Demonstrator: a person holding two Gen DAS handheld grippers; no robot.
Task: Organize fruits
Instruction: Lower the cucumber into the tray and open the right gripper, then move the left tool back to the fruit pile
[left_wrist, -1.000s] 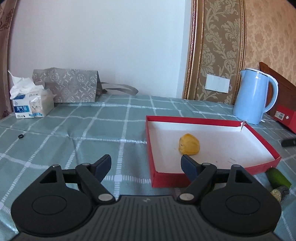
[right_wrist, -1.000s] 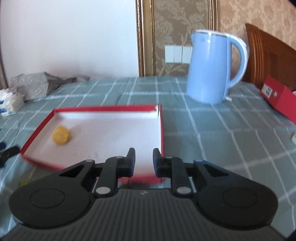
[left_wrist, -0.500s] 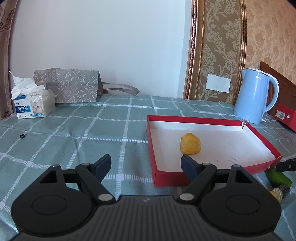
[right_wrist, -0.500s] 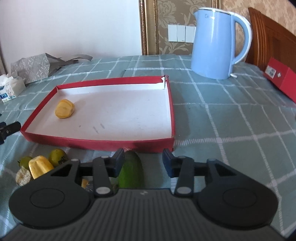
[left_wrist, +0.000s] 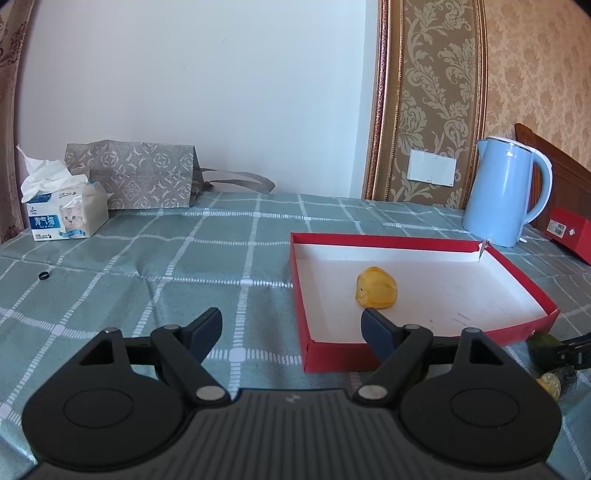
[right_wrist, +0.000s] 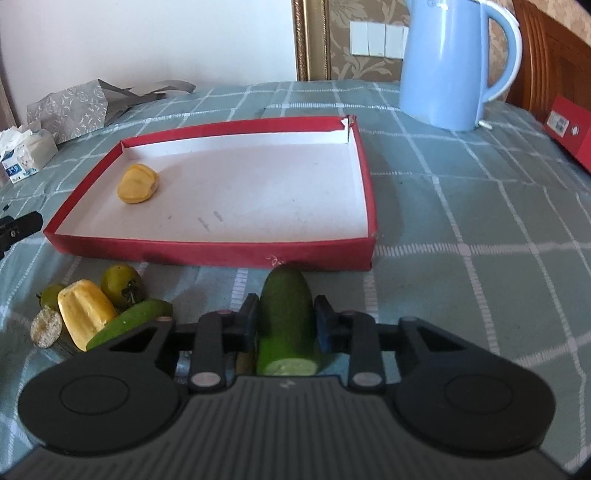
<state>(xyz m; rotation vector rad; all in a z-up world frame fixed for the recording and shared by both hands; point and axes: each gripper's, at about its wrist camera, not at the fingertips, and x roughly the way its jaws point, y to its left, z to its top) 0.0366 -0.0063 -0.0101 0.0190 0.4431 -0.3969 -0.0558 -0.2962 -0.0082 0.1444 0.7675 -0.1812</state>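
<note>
Cucumber (right_wrist: 286, 317) between right claw (right_wrist: 286, 319) fingers, barely visible from left view

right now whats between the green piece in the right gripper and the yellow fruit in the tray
In the right wrist view, only the red tray's near wall and bare white floor lie between the green piece and the yellow fruit.

Yellow fruit (right_wrist: 137, 183) in red tray (right_wrist: 221, 253); green cucumber piece (right_wrist: 286, 317) outside.

One red tray (right_wrist: 207, 254) holds one yellow fruit (right_wrist: 137, 183). At the lower left of the right wrist view lie two small green fruits (right_wrist: 120, 282), one yellow ridged fruit (right_wrist: 85, 314) and two green cucumber pieces (right_wrist: 286, 314). One blue kettle (right_wrist: 448, 62), one tissue pack (left_wrist: 66, 216) and one grey bag (left_wrist: 142, 177) complete it.
</note>
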